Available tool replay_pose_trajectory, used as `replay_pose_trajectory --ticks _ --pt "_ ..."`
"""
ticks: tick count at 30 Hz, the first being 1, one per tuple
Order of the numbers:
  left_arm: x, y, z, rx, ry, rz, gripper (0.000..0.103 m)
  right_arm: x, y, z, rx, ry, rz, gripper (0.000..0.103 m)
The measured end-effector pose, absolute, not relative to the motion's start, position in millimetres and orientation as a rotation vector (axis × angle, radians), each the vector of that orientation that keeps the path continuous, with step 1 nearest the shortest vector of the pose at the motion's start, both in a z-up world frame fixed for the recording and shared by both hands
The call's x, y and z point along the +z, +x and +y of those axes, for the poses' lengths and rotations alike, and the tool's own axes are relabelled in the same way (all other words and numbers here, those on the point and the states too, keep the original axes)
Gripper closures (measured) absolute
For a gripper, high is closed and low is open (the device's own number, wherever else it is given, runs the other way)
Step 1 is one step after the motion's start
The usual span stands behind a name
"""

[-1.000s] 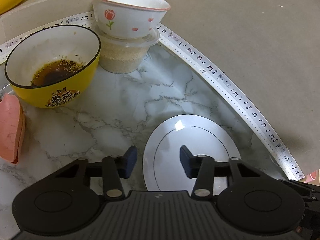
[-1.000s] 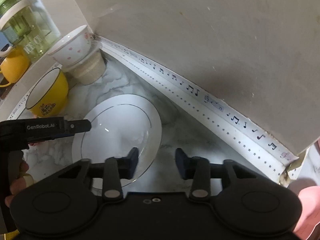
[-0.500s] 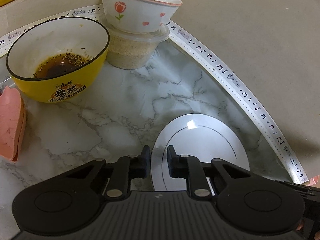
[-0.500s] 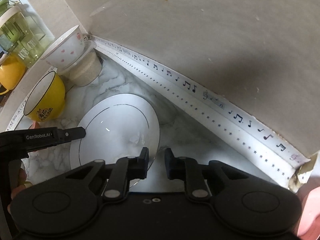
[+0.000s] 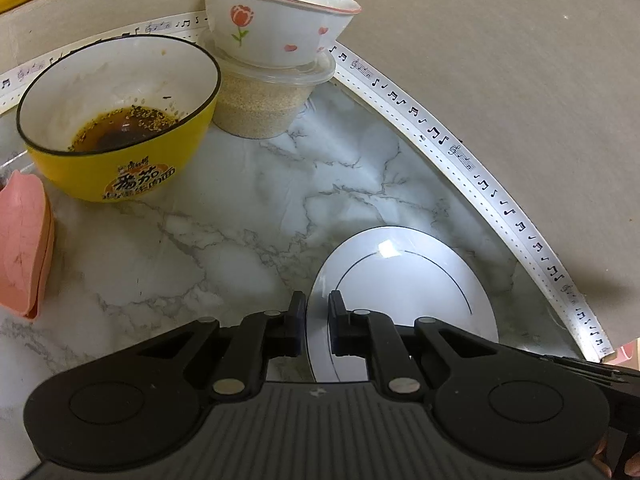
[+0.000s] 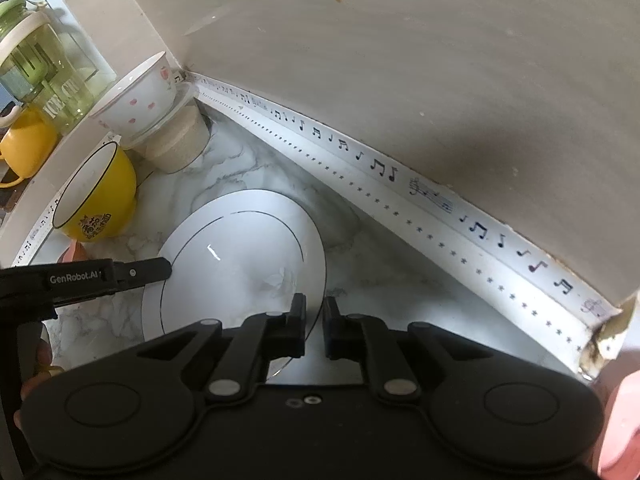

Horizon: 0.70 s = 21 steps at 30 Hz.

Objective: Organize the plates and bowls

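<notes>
left gripper [image 5: 318, 322]: jaws pinched nearly shut, pitched steeply down | right gripper [image 6: 314, 322]: jaws likewise pinched nearly shut, same steep pitch | left gripper sat at right's nine o'clock, a hand [image 6: 34, 364] beneath it

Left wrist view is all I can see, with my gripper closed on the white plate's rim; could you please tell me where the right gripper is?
Observer: The right gripper is shut on the white plate too, on the rim at the side nearer the wall.
Operator: Thank you. Do the two grippers sit across from each other?
Observer: Roughly, yes. In the right wrist view the left gripper comes in at the plate's left edge, across from the right one.
Operator: Is there anything on the plate itself that I am missing?
Observer: A faint flower motif shows on the plate just ahead of the right gripper.
</notes>
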<state>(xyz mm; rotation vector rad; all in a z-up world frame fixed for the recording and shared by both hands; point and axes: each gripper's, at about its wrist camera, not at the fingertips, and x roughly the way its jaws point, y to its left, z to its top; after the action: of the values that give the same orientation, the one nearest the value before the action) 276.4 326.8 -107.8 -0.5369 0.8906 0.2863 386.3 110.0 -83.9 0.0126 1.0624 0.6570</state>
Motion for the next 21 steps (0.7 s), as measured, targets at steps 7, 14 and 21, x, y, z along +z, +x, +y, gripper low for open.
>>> replay_pose_trajectory --ticks 7,14,21 --pt "-102 263 317 0.273 -0.53 0.884 0.092 -77 380 100 0.644 0.023 1.068 0.095" --pt "-89 246 304 0.265 -0.512 0.903 0.092 -65 365 81 0.636 0.027 1.062 0.095" --pt "-75 225 287 0.239 -0.497 0.901 0.092 -55 349 57 0.629 0.039 1.059 0.094"
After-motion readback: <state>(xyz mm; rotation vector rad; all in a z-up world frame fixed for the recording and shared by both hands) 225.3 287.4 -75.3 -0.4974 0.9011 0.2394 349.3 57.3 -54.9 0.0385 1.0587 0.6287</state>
